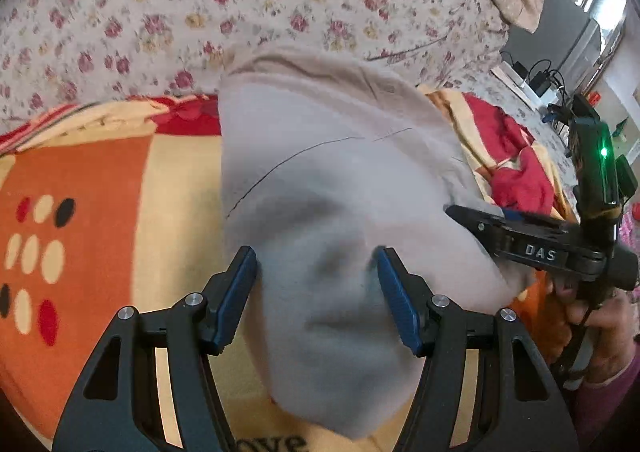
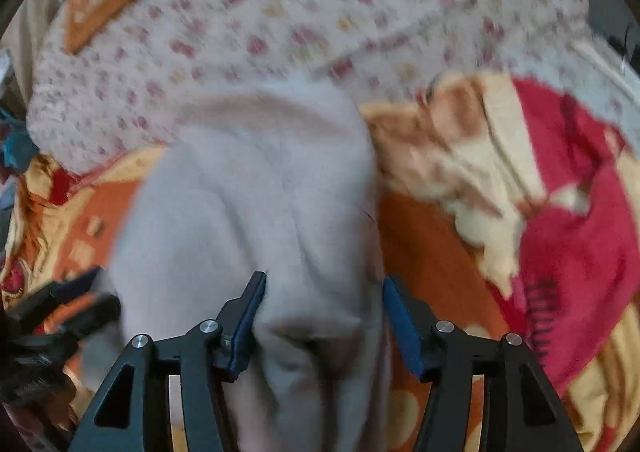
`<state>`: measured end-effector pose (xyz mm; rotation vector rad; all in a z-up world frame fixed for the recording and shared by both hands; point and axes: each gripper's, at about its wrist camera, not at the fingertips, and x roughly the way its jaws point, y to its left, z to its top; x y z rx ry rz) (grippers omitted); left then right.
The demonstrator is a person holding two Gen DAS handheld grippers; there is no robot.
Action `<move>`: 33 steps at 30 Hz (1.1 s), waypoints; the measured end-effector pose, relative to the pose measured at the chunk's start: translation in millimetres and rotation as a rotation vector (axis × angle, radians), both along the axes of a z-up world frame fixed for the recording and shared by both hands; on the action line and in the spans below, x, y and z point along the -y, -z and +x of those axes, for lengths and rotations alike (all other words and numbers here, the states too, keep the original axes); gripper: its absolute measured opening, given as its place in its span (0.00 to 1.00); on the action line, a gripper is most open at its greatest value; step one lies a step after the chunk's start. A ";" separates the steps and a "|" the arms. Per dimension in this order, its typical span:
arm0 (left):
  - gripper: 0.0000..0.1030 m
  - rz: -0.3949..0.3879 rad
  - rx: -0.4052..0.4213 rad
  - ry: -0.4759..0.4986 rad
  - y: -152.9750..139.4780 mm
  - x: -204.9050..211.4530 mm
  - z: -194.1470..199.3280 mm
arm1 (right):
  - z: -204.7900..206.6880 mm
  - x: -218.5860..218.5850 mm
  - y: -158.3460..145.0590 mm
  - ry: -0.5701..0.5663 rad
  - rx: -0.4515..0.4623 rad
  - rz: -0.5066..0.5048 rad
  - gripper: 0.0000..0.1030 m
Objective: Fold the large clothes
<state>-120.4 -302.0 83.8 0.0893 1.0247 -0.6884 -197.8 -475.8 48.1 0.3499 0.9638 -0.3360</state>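
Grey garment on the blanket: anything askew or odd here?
Nothing damaged. The grey garment lies rumpled on the patterned blanket, a dark thread-like line curving across it. Both grippers, left and right, are open.

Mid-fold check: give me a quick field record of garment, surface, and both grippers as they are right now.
garment: pale grey garment, partly folded, lying on the blanket
surface: orange-and-cream blanket; floral sheet behind it
left gripper: open, fingers astride the garment's near end
right gripper: open, garment between its fingers; view blurred
other: red cloth bunched to the right of the garment
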 end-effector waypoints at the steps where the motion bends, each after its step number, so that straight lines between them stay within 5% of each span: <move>1: 0.65 -0.006 -0.003 -0.001 0.9 -1.0 2.2 | -3.1 7.2 -0.7 -0.001 0.024 0.042 0.57; 6: 0.69 -0.190 -0.178 -0.022 1.8 -20.4 36.6 | -4.1 30.2 -11.6 -0.031 0.153 0.123 0.83; 8: 0.75 -0.240 -0.236 -0.056 6.4 -27.8 52.1 | 8.1 39.0 -0.3 -0.070 0.141 0.221 0.85; 14: 0.83 -0.253 -0.374 -0.073 38.0 -22.5 72.6 | 38.3 44.9 28.7 -0.134 0.098 0.423 0.83; 17: 0.89 -0.292 -0.386 -0.052 45.2 -15.3 71.2 | 39.2 42.1 28.8 -0.138 0.141 0.454 0.59; 18: 0.88 -0.291 -0.380 -0.041 44.1 -13.0 70.9 | 38.5 40.1 26.4 -0.142 0.155 0.451 0.47; 22: 0.44 -0.324 -0.348 0.001 21.3 -16.5 67.3 | 32.9 19.4 3.1 -0.174 0.193 0.417 0.35; 29: 0.40 -0.318 -0.224 0.067 -54.7 -78.8 18.6 | -2.2 -50.2 -42.9 -0.322 0.271 0.454 0.32; 32: 0.40 -0.245 -0.223 0.068 -56.6 -109.1 -11.8 | -20.5 -78.8 -24.7 -0.325 0.220 0.529 0.35; 33: 0.42 -0.194 -0.244 0.048 -44.5 -116.7 -20.4 | -23.0 -86.6 -13.2 -0.316 0.175 0.532 0.44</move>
